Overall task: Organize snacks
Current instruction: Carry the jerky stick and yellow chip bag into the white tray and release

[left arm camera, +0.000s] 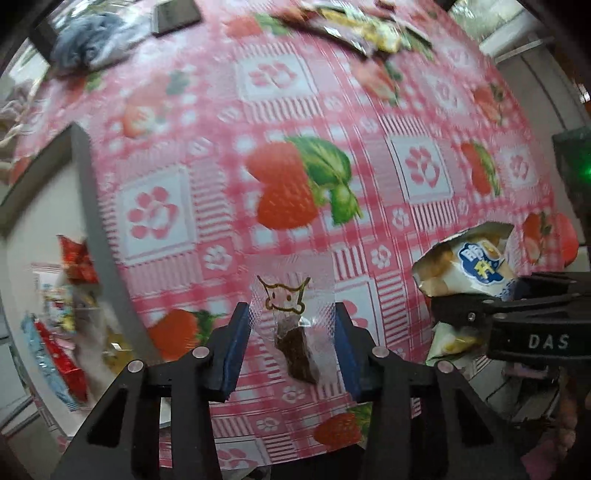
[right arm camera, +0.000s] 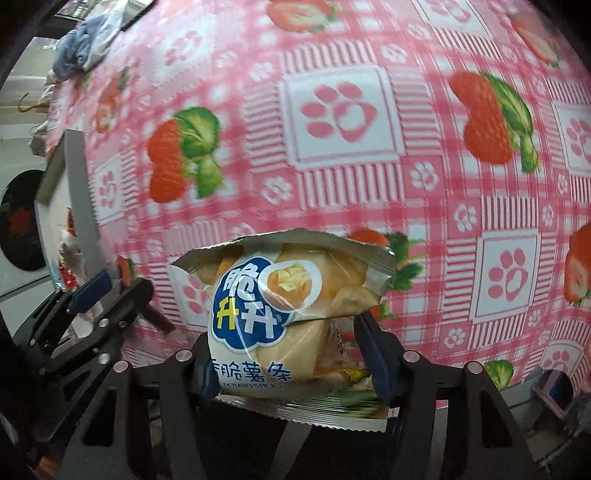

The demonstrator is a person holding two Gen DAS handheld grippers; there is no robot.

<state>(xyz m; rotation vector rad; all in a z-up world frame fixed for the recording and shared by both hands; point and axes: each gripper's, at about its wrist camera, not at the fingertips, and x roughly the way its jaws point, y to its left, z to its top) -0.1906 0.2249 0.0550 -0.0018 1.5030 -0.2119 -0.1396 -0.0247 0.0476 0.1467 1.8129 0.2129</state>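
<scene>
Above the strawberry tablecloth, left gripper clamps a clear sachet, right gripper clamps a potato-stick bag; mid-carry, both likely await release into the grey bin.

Tablecloth: pink/white check w/ printed strawberries, flower and paw motifs, covers whole table in both views. Crumpled blue-grey cloth lies at far left corner, also seen in right wrist view; just beside it a dark flat rectangular obj, type unclear (blurred). Off the table's left edge, a dark round item w/ a red patch sits on a pale surface, and past the near right corner there is a small pinkish obj, too blurred to ID.
</scene>
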